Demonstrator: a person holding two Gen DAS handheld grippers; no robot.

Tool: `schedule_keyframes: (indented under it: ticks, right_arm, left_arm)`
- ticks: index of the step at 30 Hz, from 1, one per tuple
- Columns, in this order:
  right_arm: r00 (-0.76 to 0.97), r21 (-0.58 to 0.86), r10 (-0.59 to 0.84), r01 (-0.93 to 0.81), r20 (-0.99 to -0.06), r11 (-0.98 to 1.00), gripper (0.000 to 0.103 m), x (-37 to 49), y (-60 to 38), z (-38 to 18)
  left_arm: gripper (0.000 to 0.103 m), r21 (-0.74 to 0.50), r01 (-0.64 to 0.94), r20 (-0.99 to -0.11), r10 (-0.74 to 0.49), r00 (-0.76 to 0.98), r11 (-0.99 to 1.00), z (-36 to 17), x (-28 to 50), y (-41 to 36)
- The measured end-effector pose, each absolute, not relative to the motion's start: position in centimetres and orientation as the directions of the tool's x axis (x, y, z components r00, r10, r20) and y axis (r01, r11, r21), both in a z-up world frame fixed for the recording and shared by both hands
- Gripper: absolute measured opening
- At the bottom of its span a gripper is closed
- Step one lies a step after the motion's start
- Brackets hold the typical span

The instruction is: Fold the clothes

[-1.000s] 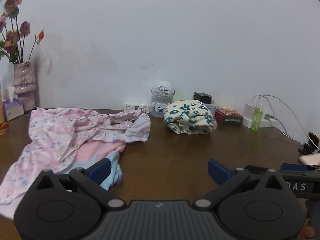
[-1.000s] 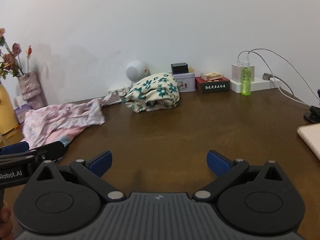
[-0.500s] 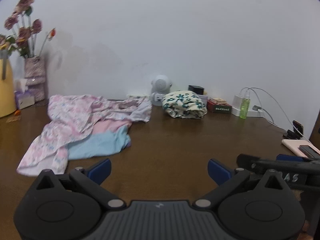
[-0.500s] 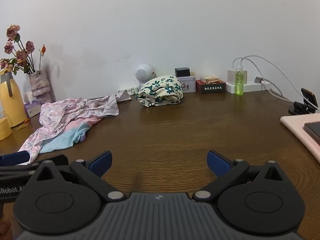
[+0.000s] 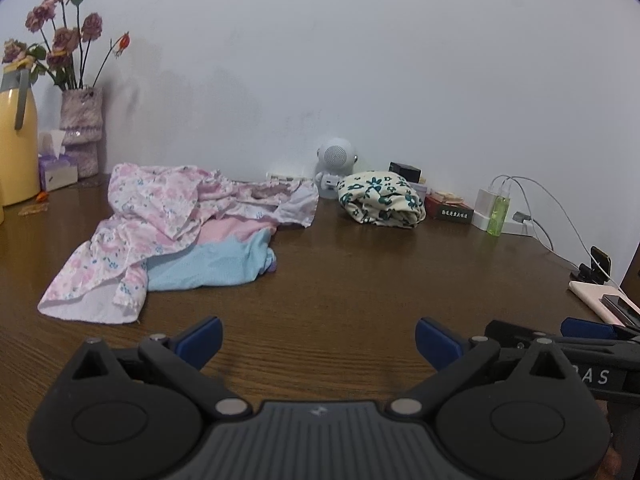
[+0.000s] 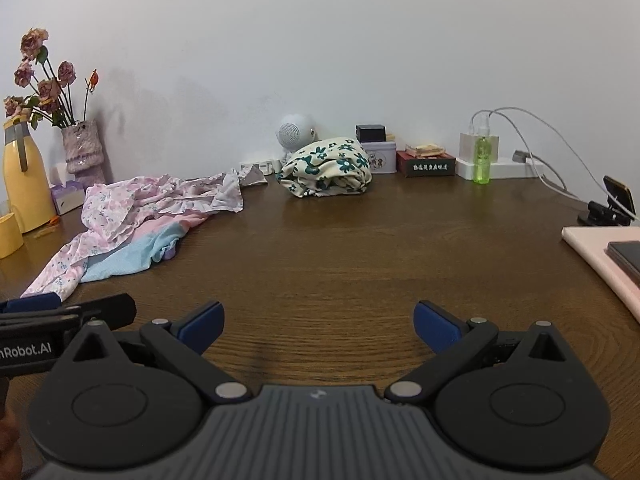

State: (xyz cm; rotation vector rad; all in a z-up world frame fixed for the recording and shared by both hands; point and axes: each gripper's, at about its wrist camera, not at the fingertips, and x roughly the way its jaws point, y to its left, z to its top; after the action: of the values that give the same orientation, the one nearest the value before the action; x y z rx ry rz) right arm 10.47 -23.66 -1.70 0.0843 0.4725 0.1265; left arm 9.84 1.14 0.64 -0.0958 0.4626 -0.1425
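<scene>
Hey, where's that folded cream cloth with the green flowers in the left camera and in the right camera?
Left wrist view: the folded cream floral cloth lies right of centre, at the back of the table by the wall.
Right wrist view: it lies just left of centre, also at the back.
Shared landmark: the round white speaker stands just behind the cloth's left end in both.

Brown wooden table (image 6: pixel 320 248). Back left: yellow thermos (image 5: pixel 16 148), purple tissue box (image 5: pixel 58 170), pale vase (image 5: pixel 82 128) with dried roses (image 5: pixel 60 28). Against the wall at center: small white robot-shaped speaker (image 5: pixel 335 160). To its right a black box (image 6: pixel 370 133) on a round tin (image 6: pixel 380 157), dark red box (image 6: pixel 426 164), white power strip (image 6: pixel 500 168) with chargers and cables, green bottle (image 6: pixel 482 160). Far right: phone on a stand (image 6: pixel 612 204), pink notebook (image 6: pixel 600 252).
</scene>
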Motion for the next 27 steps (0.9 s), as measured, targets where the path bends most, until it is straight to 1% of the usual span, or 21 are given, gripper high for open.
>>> schedule_keyframes:
  ticks: [6, 14, 27]
  right_arm:
    - [0.874, 0.112, 0.147, -0.107, -0.463, 0.988, 0.103, 10.78, -23.52, -1.85]
    - [0.877, 0.098, 0.143, -0.110, -0.458, 0.989, 0.103, 10.67, -23.31, -1.78]
    - [0.878, 0.096, 0.142, -0.109, -0.458, 0.989, 0.103, 10.76, -23.25, -1.86]
  left_arm:
    - [0.103, -0.123, 0.107, -0.441, -0.151, 0.885, 0.987, 0.51, 9.77, 1.16]
    - [0.103, -0.117, 0.109, -0.427, -0.149, 0.892, 0.987, 0.60, 9.47, 1.10]
    - [0.103, -0.120, 0.107, -0.431, -0.149, 0.890, 0.987, 0.56, 9.55, 1.20]
